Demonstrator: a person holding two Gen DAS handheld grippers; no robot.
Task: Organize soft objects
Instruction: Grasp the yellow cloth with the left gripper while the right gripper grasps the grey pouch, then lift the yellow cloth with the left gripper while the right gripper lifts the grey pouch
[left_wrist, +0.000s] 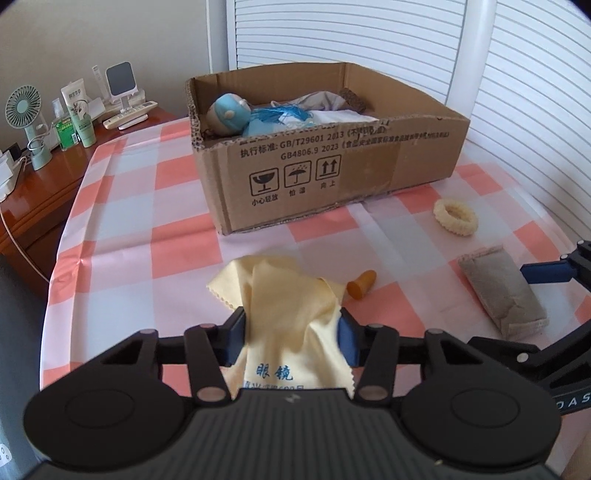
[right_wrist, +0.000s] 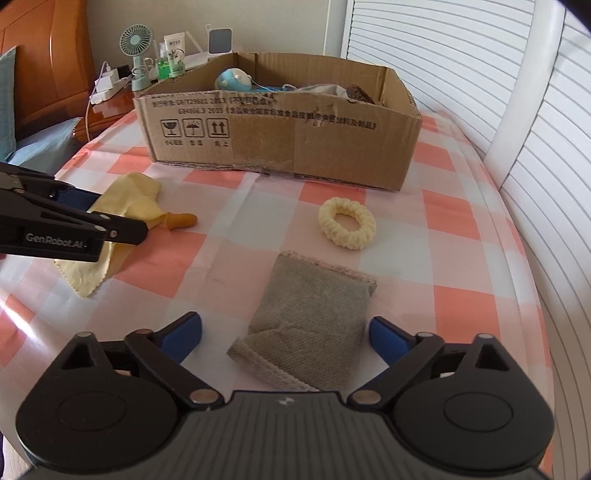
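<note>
1 yellow cloth (left_wrist: 284, 314), 1 scrunchie (right_wrist: 347, 227), 1 grey pouch (right_wrist: 314, 317), 1 box (right_wrist: 295, 147)

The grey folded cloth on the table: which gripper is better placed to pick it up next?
The right gripper. Its open fingers stand on either side of the grey folded cloth, not yet touching it. The left gripper is occupied: its pads press the yellow cloth, beside the orange earplug.

A home bedroom. A wooden headboard (right_wrist: 40, 55) stands beside a nightstand (left_wrist: 44, 177) crowded with a small fan (left_wrist: 23, 110) and toiletry bottles (left_wrist: 79, 110). White louvred doors (left_wrist: 332, 33) rise behind.
</note>
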